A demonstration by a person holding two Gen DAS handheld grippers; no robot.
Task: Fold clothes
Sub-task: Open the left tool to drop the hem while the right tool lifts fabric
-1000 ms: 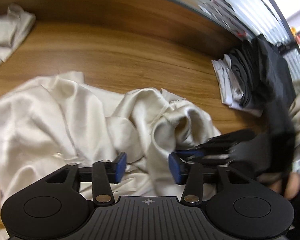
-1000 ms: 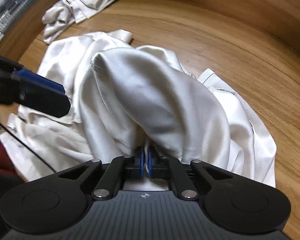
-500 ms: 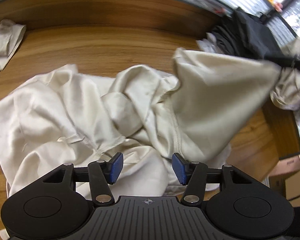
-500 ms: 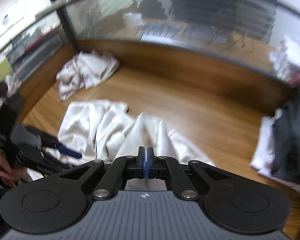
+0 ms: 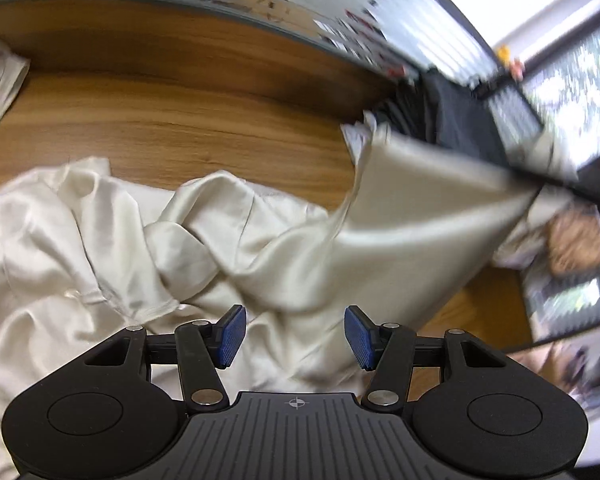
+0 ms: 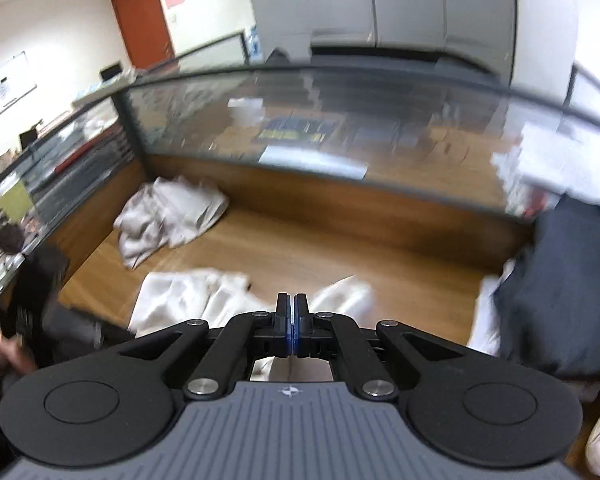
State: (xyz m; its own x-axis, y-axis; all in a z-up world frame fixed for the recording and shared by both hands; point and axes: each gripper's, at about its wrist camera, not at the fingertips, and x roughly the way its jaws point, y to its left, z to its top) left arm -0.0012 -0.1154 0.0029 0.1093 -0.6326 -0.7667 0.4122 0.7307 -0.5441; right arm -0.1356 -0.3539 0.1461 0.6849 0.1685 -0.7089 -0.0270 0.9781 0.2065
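A cream satin garment (image 5: 100,248) lies crumpled on the wooden desk (image 5: 180,120). One part of it (image 5: 420,208) is drawn up and to the right into a taut sheet. My right gripper (image 6: 292,308) is shut on that cloth, high over the desk; a strip of it shows under the pads, and the rest of the garment (image 6: 204,300) lies below. My left gripper (image 5: 294,334) hangs open above the garment's near folds, and its blue pads (image 5: 230,334) touch nothing. It shows as a dark blur (image 6: 32,292) at the left of the right wrist view.
A crumpled pale pile (image 6: 172,216) sits in the far left corner of the desk. A stack of dark and white folded clothes (image 6: 564,288) stands at the right. A glass partition (image 6: 340,128) closes off the back of the desk. Bare wood lies between the piles.
My right gripper has risen with the cloth in its grip, pulling that part off the heap into a stretched sheet. My left gripper has lifted a little and stayed open.
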